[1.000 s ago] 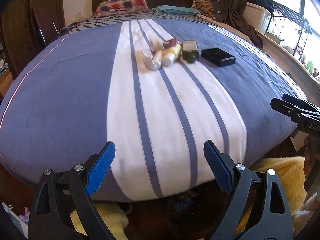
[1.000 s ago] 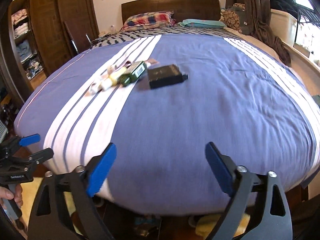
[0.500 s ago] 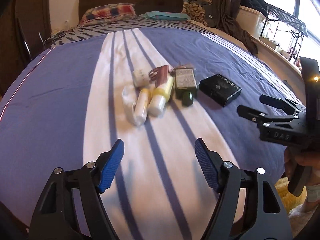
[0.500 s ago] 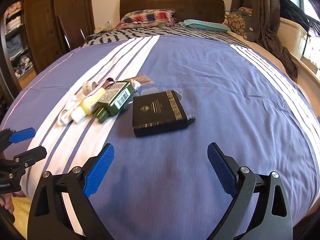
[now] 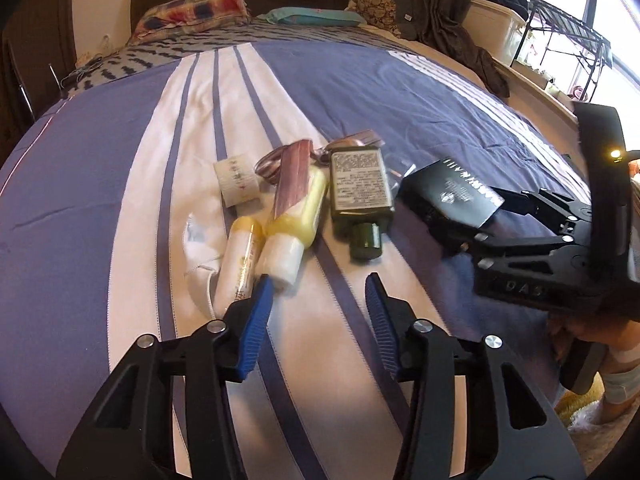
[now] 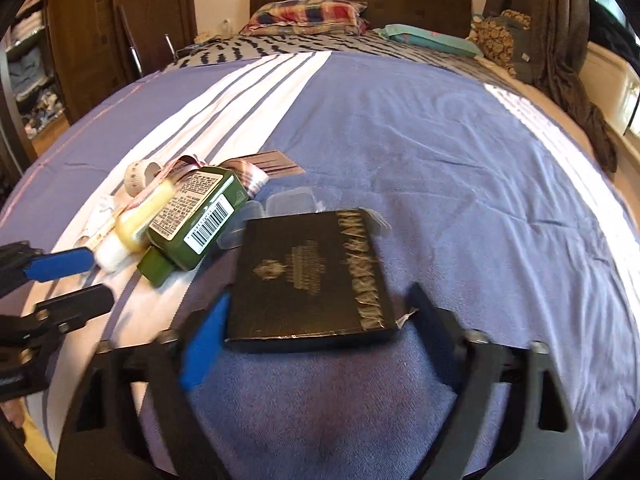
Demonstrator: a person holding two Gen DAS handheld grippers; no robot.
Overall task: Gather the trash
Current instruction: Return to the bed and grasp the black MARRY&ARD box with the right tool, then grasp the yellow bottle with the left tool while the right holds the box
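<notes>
1. Bed (image 5: 400,92) with a blue-and-white striped cover carries the whole trash pile; nothing is lifted or bagged yet, and no bin or bag shows in either view. Judged: collection is at its very start.
2. Pile, left to right in the left wrist view: white crumpled face mask (image 5: 200,256), slim pale-yellow tube (image 5: 240,256), yellow squeeze bottle with white cap (image 5: 294,224), small white paper roll (image 5: 238,180), purplish foil wrapper (image 5: 292,176), flat dark-green bottle with printed label (image 5: 360,196), flat black box with gold lettering (image 5: 452,200). The items lie touching or just beside each other.
3. Left tool (image 5: 320,300): jaws have just been closing, pads apart, nothing between them; tips sit just short of the yellow bottle's white cap.
4. Right tool (image 6: 316,320): jaws have just been closing, blurred; they straddle the near end of the black box (image 6: 312,276). No firm clamp visible, so I read them as apart.
5. Clear plastic lids (image 6: 288,202) lie behind the box.
6. Left to do, by my reading: grip the box, take the bottles, then the small scraps.
</notes>
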